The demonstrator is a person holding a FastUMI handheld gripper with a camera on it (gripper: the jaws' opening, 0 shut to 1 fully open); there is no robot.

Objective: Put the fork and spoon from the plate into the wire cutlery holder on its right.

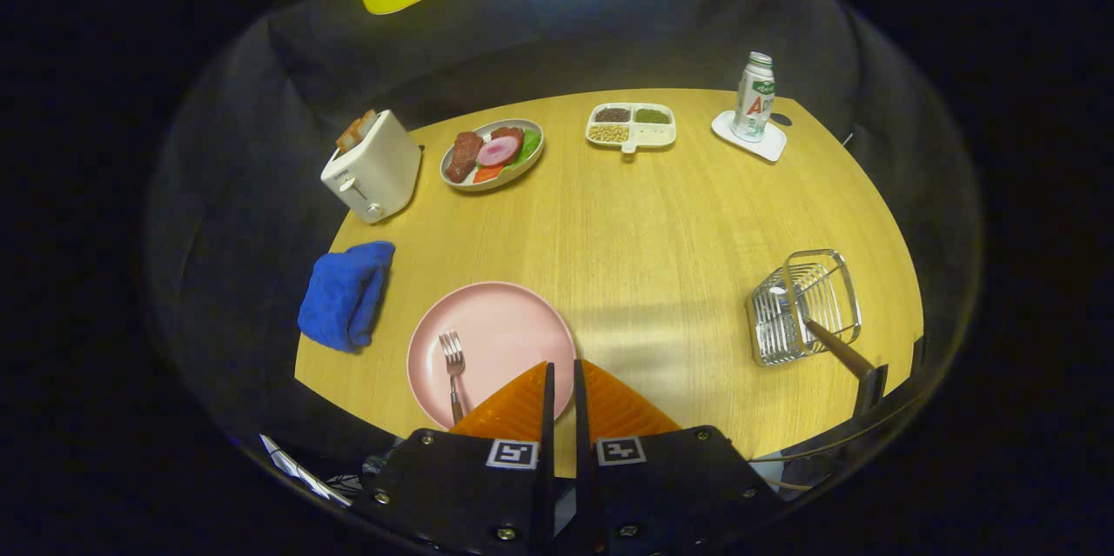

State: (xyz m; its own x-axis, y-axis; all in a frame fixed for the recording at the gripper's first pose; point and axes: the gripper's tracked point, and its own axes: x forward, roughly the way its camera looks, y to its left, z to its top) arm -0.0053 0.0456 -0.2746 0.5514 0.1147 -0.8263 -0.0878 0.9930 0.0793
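The gripper (562, 382) has its fingers nearly together, holding nothing, above the round pink plate's (505, 325) near rim. A silver metal fork (452, 369) lies on the plate. A wooden-handled utensil (837, 347) stands in the wire cutlery holder (801, 308) rightward on the wooden tabletop (661, 243).

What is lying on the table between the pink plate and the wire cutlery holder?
Nothing: in the gripper view, only bare wooden table lies between the pink plate and the wire cutlery holder. The gripper fingers, nearly closed, are over the plate's right edge, holding nothing.
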